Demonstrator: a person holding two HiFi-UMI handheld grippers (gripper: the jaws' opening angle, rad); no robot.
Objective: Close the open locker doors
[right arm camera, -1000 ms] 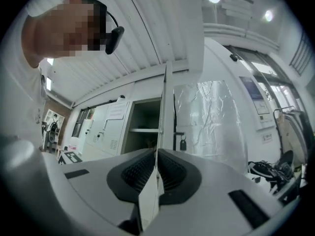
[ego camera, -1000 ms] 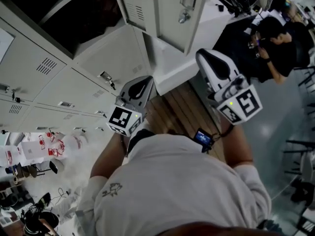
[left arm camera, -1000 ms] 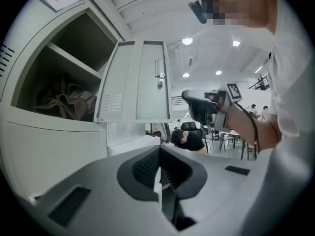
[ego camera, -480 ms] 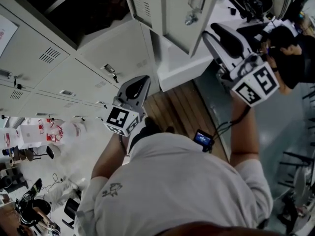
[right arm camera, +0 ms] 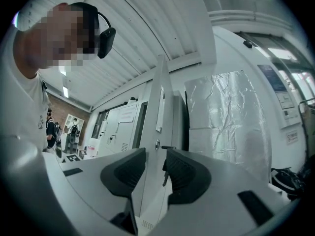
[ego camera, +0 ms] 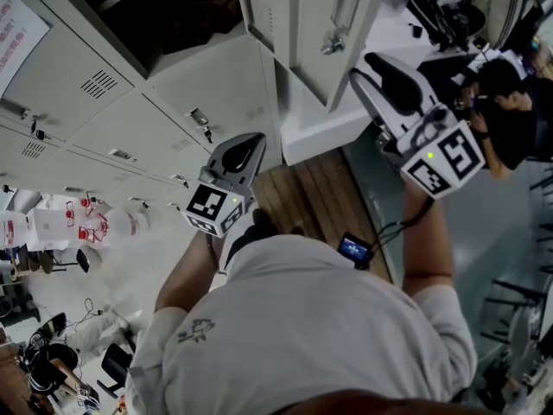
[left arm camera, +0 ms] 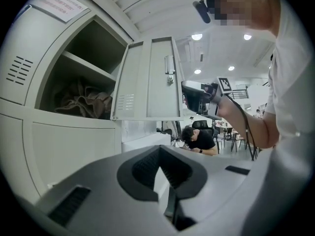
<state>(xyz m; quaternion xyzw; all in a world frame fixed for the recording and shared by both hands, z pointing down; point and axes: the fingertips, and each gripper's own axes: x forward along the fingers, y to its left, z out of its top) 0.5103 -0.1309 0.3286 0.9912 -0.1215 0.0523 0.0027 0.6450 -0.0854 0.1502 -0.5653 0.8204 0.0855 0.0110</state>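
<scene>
the open locker door (ego camera: 302, 15) stands swung out from its compartment (left arm camera: 83, 58), roughly square to the locker front, with its latch (ego camera: 331, 46) on the outer face. the right tool (right arm camera: 155, 159) is released: its jaws stand apart, astride the door's free edge, and neither pad seems to press on the panel. the left tool (left arm camera: 160, 151) is clenched on nothing and hangs lower than the door, on its hinge side and well apart from it.

to close it well, i would lay one pad flat on the outer face near the latch edge, far from the hinges. i would sweep along the door's own arc and slow at the frame so it seats without bouncing. the crumpled cloth (left arm camera: 81, 102) behind the door looks clear of the opening.

beneath the door a strip of wooden floor (ego camera: 315, 197) gives way to grey floor (ego camera: 518, 232). past the door a seated person (ego camera: 510, 111) works among chairs. closed lockers (ego camera: 104, 119) fill the wall on the door's hinge side.
</scene>
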